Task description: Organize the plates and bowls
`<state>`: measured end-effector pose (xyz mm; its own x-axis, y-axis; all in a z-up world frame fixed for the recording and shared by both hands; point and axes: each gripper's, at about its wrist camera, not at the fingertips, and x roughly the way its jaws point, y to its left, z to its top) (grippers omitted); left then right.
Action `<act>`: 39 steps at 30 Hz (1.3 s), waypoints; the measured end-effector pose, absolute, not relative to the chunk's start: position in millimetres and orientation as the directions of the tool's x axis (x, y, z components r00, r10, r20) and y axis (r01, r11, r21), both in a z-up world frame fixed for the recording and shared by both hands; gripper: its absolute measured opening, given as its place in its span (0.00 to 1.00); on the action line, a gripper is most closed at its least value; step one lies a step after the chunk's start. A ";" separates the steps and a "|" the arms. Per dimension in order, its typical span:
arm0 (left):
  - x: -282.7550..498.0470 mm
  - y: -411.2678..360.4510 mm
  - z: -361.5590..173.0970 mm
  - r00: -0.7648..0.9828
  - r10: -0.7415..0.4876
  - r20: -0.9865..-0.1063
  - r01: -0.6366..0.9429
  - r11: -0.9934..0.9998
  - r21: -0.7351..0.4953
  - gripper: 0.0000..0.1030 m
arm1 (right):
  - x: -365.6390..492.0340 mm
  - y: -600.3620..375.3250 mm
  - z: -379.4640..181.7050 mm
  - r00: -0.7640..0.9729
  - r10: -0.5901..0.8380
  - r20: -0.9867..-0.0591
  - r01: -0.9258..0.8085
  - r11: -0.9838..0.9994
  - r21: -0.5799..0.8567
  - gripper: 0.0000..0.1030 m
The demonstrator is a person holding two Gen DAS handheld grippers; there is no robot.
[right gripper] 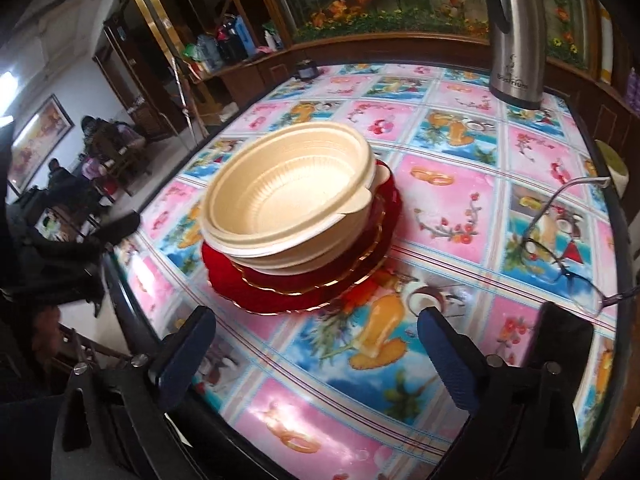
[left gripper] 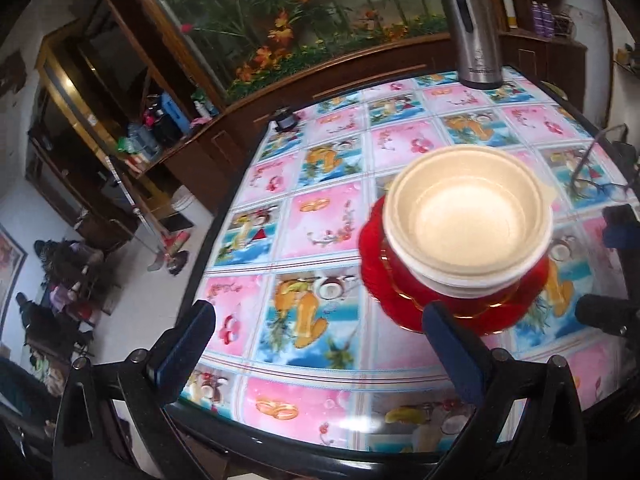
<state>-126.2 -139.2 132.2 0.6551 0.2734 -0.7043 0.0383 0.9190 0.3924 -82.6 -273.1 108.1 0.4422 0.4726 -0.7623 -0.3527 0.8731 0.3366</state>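
Hovering: both tools spread, empty. Bowls [right gripper: 292,196] on plates [right gripper: 304,276], ahead-left of right tool [right gripper: 316,350], ahead-right of left tool [left gripper: 320,344]; left looks nearer. Stack round, no long axis.

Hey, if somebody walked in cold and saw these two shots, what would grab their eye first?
First, the cream bowls nested on red plates, stacked mid-table. Next, the loud pink-and-blue tablecloth covering the whole table. Then the steel flask at the far edge, with glasses lying right of the stack. Both hand-held grippers, left and right, hang open and empty in front of the stack.
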 end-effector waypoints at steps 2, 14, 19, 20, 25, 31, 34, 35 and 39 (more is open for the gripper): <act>-125.9 -139.3 131.3 0.653 0.258 -0.712 0.051 0.923 0.381 1.00 | -82.5 -275.6 107.5 0.440 0.508 -0.741 -0.350 0.857 0.379 0.99; -120.7 -140.2 122.4 0.633 0.198 -0.748 0.090 0.941 0.325 1.00 | -82.8 -288.0 105.3 0.465 0.528 -0.711 -0.299 0.849 0.435 0.99; -118.3 -141.8 119.9 0.627 0.171 -0.760 0.115 0.945 0.308 1.00 | -84.0 -291.7 104.5 0.474 0.520 -0.711 -0.282 0.854 0.437 0.99; -117.7 -142.0 119.1 0.625 0.167 -0.763 0.120 0.945 0.305 1.00 | -84.5 -291.5 104.4 0.473 0.519 -0.712 -0.280 0.855 0.437 0.99; -116.0 -142.6 116.8 0.621 0.161 -0.767 0.130 0.944 0.302 1.00 | -85.2 -292.3 103.9 0.473 0.513 -0.716 -0.269 0.858 0.437 0.99; -113.9 -142.1 114.4 0.618 0.154 -0.771 0.130 0.947 0.294 1.00 | -85.3 -291.9 103.5 0.472 0.508 -0.720 -0.264 0.861 0.434 0.99; -114.1 -141.9 114.9 0.619 0.157 -0.770 0.130 0.946 0.297 1.00 | -84.8 -291.8 102.5 0.472 0.505 -0.723 -0.261 0.863 0.433 0.99; -114.0 -141.6 115.1 0.619 0.156 -0.769 0.131 0.946 0.298 1.00 | -84.6 -292.1 102.2 0.471 0.505 -0.723 -0.258 0.863 0.434 0.99; -112.2 -141.6 112.9 0.620 0.149 -0.770 0.134 0.947 0.292 1.00 | -84.1 -291.9 102.5 0.472 0.500 -0.726 -0.254 0.866 0.431 0.99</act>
